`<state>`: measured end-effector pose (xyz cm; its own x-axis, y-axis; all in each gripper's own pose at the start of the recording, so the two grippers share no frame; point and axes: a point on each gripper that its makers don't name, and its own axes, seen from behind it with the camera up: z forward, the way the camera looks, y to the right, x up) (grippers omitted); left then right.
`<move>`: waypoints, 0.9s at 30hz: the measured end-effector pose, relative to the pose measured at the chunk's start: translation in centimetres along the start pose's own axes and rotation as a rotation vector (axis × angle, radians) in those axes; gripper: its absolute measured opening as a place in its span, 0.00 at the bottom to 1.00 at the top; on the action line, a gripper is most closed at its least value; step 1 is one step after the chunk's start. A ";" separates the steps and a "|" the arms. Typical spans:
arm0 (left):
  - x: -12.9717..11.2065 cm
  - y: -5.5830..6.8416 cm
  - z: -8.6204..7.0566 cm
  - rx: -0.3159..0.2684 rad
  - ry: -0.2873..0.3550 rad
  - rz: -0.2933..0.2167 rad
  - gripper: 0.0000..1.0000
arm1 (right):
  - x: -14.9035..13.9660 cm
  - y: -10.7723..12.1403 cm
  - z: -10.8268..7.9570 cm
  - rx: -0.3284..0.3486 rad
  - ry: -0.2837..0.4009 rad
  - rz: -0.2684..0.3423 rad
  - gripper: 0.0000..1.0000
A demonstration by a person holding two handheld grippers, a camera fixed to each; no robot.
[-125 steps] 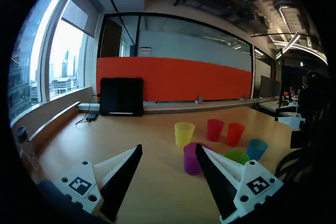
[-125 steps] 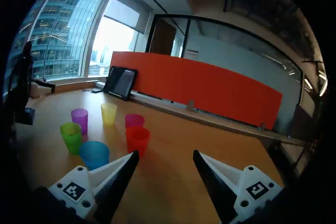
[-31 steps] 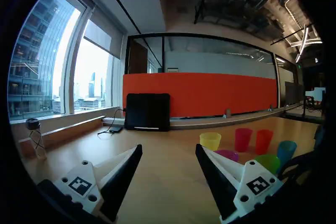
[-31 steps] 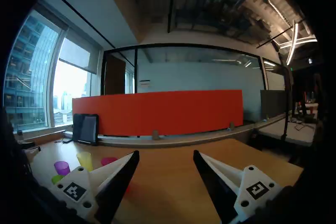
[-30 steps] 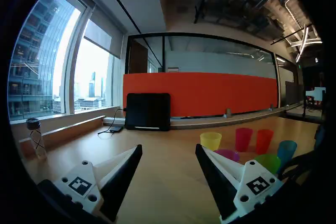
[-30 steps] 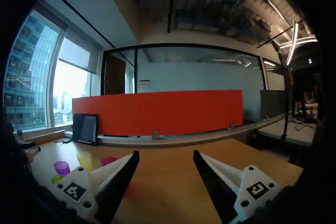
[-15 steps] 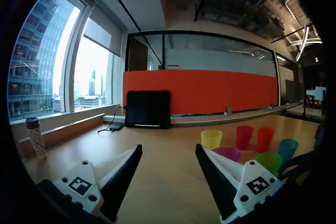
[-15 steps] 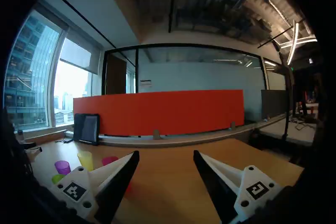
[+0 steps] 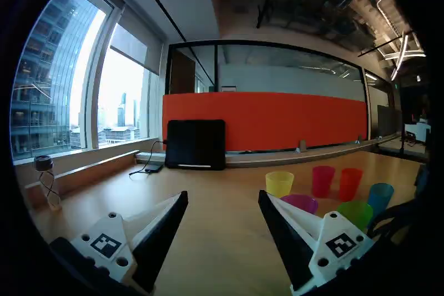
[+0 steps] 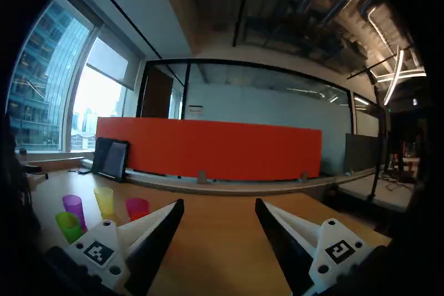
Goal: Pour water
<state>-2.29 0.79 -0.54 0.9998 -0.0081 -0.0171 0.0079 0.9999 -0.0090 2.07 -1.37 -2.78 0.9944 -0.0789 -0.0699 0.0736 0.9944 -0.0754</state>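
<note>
Several coloured plastic cups stand together on the wooden table (image 9: 222, 196). In the left gripper view they sit right of my fingers: yellow cup (image 9: 279, 183), pink cup (image 9: 323, 180), orange cup (image 9: 349, 184), blue cup (image 9: 381, 197), green cup (image 9: 357, 214), and a purple cup (image 9: 302, 203) partly behind the right finger. My left gripper (image 9: 222, 224) is open and holds nothing. In the right gripper view the purple cup (image 10: 73, 207), yellow cup (image 10: 104, 201), pink cup (image 10: 136, 207) and green cup (image 10: 67, 226) lie at the lower left. My right gripper (image 10: 219, 229) is open over bare table.
A dark tablet (image 9: 195, 144) leans against the orange partition (image 9: 266, 121) at the table's back edge, with a cable beside it. A small capped bottle (image 9: 45, 182) stands on the window ledge at the left. More desks lie to the right.
The right gripper view has shifted a little, so the cups now sit higher and clearer at its lower left. The left gripper has barely moved. Both stay open.
</note>
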 end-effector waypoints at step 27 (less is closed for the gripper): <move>0.0 0.0 0.0 0.000 0.000 0.000 0.94 | -4.8 -0.8 0.8 0.016 -0.020 -0.001 1.00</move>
<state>-2.28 0.77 -0.57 0.9998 -0.0083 -0.0172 0.0081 0.9999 -0.0091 -2.72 -1.69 -1.60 0.9956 -0.0790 -0.0495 0.0760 0.9953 -0.0593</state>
